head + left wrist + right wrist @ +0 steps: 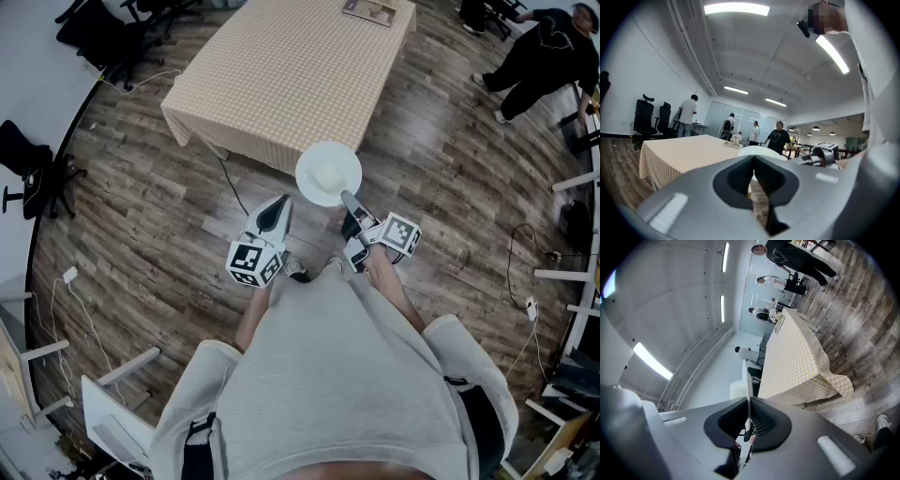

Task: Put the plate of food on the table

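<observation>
A white round plate (pixel 328 173) with a pale block of food on it hangs over the wood floor, just short of the near edge of the table (pixel 291 66) with the checkered cloth. My right gripper (pixel 348 201) is shut on the plate's near rim. In the right gripper view the plate (pixel 748 380) shows edge-on, clamped between the jaws, with the table (pixel 797 357) ahead. My left gripper (pixel 279 205) is shut and holds nothing, left of the plate and apart from it. In the left gripper view the plate (pixel 761 150) peeks over the closed jaws.
A flat tray-like item (pixel 368 9) lies at the table's far end. Office chairs (pixel 103 37) stand at the far left, and a person in black (pixel 544 52) is at the far right. Cables (pixel 525 272) trail on the floor. Several people (pixel 778 138) stand beyond the table.
</observation>
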`<state>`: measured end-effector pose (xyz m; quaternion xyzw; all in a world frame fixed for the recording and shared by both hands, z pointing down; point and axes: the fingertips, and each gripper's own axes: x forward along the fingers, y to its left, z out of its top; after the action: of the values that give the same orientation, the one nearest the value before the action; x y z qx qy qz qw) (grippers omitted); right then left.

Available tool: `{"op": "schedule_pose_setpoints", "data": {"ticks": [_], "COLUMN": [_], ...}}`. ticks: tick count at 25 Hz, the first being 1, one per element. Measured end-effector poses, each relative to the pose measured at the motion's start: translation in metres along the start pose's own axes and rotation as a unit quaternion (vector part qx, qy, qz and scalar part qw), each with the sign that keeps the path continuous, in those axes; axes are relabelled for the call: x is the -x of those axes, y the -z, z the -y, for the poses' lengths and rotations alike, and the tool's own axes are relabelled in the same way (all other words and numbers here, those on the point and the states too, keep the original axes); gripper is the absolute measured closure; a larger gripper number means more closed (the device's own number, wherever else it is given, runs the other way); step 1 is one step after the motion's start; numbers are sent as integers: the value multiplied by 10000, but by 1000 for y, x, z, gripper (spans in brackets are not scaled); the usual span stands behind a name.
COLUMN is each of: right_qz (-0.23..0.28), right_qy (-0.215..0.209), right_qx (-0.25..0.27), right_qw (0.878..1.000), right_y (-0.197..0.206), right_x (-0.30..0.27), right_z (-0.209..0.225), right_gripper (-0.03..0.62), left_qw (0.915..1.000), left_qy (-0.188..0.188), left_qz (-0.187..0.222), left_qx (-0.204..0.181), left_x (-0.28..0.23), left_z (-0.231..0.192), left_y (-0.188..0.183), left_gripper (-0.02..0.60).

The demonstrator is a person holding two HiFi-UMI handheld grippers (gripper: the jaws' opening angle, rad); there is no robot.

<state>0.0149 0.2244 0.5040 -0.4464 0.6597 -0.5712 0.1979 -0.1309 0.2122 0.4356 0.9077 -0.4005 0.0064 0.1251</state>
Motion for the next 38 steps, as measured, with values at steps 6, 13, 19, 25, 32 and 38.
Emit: {"op": "schedule_pose_setpoints", "data": {"ticks": [6,13,19,25,32,38], "right_qz": [81,-9,-150,-183,-200,-223], "right_qy": [-450,-876,-567,-685,-782,-484], "right_qx": [215,267,369,435,334,339], "right_qw": [9987,9958,9976,9965,9962,9980], "right_y": [-11,-23,-27,-36,-47,-56], "right_x": [-16,-13,-1,14,24,19], "right_z": [-14,-21,-5,4,14,30], "right_gripper": [582,582,580,576,577,579], "left_qw": [9997,9996,9994,9993,9992,9991], "left_qy": [38,-44,-138,-188,-326,-405], "left_qz": [176,176,185,194,147,110], "left_qx": [-169,-238,-245,-269,-167,-108], "left_x": [-11,-18,-21,-26,-31,-39], "left_z": [-7,9,21,41,53,45], "left_y": [-9,-10,-9,0,14,19], "left_gripper": [573,572,573,573,573,573]}}
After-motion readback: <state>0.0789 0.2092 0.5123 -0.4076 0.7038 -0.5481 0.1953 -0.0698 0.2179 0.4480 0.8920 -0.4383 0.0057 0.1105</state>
